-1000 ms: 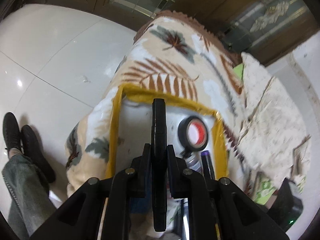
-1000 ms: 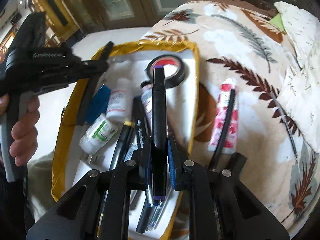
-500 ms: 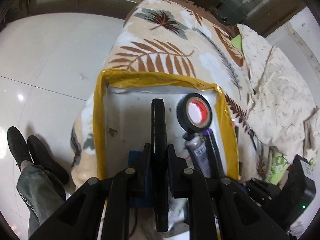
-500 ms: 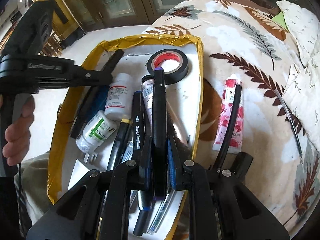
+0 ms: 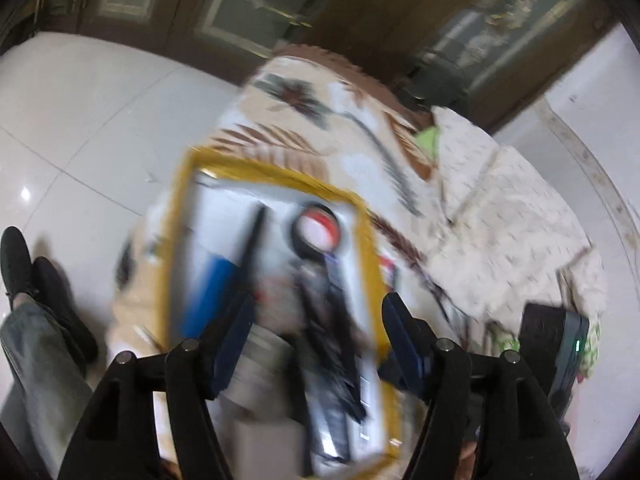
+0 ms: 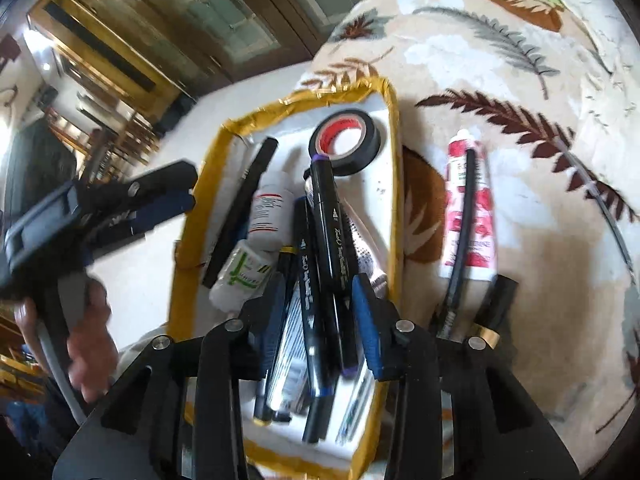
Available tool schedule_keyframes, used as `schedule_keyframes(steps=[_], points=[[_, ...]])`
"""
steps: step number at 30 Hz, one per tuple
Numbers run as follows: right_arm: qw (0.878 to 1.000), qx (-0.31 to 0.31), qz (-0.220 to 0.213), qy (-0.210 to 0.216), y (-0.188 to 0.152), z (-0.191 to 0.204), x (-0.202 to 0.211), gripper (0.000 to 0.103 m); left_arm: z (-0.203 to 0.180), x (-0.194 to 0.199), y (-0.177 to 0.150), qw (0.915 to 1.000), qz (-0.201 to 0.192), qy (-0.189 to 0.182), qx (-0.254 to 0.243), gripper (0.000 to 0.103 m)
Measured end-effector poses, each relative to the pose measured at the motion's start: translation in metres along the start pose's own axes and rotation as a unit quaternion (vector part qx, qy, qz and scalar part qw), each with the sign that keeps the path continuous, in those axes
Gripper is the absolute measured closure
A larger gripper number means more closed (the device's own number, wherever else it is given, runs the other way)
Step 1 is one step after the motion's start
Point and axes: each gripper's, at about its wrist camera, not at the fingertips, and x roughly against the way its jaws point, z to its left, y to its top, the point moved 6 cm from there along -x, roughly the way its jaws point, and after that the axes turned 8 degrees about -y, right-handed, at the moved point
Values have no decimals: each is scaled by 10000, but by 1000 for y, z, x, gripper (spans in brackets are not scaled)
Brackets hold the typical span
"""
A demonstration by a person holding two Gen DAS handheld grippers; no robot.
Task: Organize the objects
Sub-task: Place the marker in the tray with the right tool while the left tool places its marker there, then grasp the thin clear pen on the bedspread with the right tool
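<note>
"What do we see of ourselves?"
"Black left gripper point(image 5: 316, 336), black right gripper point(image 6: 316, 308), silver screws, blue pads point(image 6: 366, 320). At nine o'clock, our bare hand point(image 6: 86, 344), jeans, black shoes point(image 5: 24, 272)."

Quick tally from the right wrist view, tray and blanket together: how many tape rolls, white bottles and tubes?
Tape roll: 1
White bottles: 2
Tubes: 2, the grey tube in the tray and the pink tube on the blanket
Total: 5
</note>
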Motion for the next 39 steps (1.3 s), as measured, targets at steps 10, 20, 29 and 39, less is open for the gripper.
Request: schedule_keyframes(steps=[10, 20, 29, 39], points=[[9962, -589, -332, -543, -35, -101, 58, 68, -82, -39, -94, 9966, -309, 235, -729, 36], [9881, -361, -637, -1355, 6, -148, 61, 68, -90, -44, -101, 9955, -60, 45, -945, 36], [9859, 113, -201, -1660, 36, -164, 19, 68, -89, -50, -107, 9957, 45, 59, -929, 36], [9878, 111, -184, -1545, -16, -149, 29, 98, -105, -65, -115, 9931, 434, 45, -1089, 36]])
